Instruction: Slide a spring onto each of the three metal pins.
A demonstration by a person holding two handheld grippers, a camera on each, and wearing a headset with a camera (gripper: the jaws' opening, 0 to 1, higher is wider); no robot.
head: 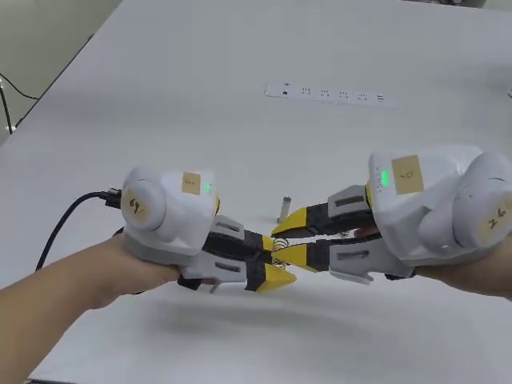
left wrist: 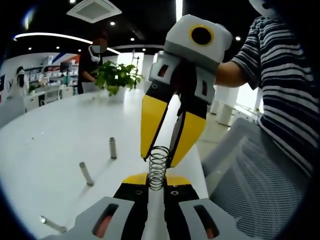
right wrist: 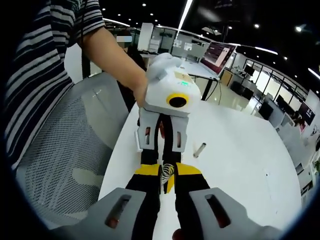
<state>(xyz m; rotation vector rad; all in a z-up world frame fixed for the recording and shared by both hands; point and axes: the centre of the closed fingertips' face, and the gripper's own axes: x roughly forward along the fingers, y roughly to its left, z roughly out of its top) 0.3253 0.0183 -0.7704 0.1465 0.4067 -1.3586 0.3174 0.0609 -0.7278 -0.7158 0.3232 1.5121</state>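
Observation:
A small coil spring (head: 278, 256) hangs between the two grippers above the white table (head: 240, 128). My left gripper (left wrist: 156, 184) is shut on the lower end of the spring (left wrist: 158, 167). My right gripper (right wrist: 167, 176) meets it tip to tip, its yellow jaws shut on the spring (right wrist: 168, 171). In the head view the left gripper (head: 272, 270) comes from the left and the right gripper (head: 278, 242) from the right. Three metal pins rest on the table: two upright (left wrist: 113, 148) (left wrist: 86, 173), one leaning (left wrist: 52, 225). One pin (head: 284, 210) stands just behind the tips.
A white power strip (head: 330, 94) lies far back on the table. A black cable (head: 68, 220) runs off to the left. A mesh chair (right wrist: 65, 150) stands at the table's near edge. A potted plant (left wrist: 116, 76) sits at the far end.

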